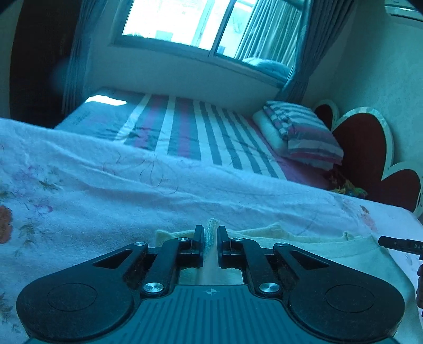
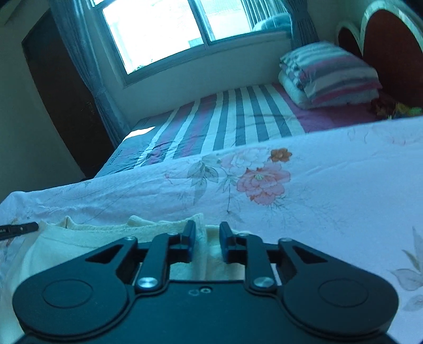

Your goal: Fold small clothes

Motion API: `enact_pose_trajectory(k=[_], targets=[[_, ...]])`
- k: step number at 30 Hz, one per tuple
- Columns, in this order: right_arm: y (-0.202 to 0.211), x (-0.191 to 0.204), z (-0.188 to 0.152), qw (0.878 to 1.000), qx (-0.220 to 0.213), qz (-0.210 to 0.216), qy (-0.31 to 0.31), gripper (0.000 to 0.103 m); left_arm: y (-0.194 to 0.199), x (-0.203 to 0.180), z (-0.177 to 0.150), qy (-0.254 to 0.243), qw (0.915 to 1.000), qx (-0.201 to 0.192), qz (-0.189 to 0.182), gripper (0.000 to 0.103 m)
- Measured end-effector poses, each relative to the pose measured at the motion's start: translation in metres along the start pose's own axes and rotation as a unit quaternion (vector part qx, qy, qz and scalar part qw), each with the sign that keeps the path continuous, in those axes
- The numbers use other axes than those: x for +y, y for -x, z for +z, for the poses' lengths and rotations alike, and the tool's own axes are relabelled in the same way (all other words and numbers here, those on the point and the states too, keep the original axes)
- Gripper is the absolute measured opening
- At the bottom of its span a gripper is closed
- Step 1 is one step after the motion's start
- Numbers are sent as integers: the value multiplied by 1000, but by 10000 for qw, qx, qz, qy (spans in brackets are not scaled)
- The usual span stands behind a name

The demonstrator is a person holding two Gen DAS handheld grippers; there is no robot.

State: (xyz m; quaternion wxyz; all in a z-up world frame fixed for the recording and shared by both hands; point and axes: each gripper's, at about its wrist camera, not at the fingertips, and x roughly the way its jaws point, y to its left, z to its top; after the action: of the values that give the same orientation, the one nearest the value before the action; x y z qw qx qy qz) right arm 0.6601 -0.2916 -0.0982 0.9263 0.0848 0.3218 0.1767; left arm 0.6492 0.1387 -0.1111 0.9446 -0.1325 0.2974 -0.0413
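Note:
A small cream garment (image 1: 330, 251) lies flat on a white floral sheet (image 1: 92, 190). My left gripper (image 1: 210, 232) is shut on a raised fold of the garment's left edge, which stands up between the fingertips. My right gripper (image 2: 207, 230) is shut on a bunched fold at the cream garment's (image 2: 79, 243) right edge. The right gripper's finger (image 1: 396, 243) shows at the right edge of the left wrist view; the left gripper's finger (image 2: 18, 228) shows at the left edge of the right wrist view.
Beyond the floral sheet (image 2: 330, 172) is a striped bedspread (image 1: 190, 127) with a stack of striped pillows (image 1: 304, 132) by a red heart-shaped headboard (image 1: 370, 150). A window (image 1: 185, 21) with curtains is on the far wall. A dark door (image 2: 66, 87) is at left.

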Motion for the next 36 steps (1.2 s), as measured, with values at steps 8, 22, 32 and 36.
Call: enact_pose_trajectory(k=[8,22,32,36], targets=[[21,101,-29,9870,180,951,1284,24,35,-107,-36,-946,9935,-165,-610,50],[-22,76,-21,9914,126,-471,1213,26,-17,-70,-22,-925,9950,307,224,50],[41,74,-26,9968,-191,188,755,40,48,-104,-45,-832,9965,39,-79,50],[40,129,-59,9900,52,480,1327,44,52,-139,-70,-991,9948,86,-208,50]])
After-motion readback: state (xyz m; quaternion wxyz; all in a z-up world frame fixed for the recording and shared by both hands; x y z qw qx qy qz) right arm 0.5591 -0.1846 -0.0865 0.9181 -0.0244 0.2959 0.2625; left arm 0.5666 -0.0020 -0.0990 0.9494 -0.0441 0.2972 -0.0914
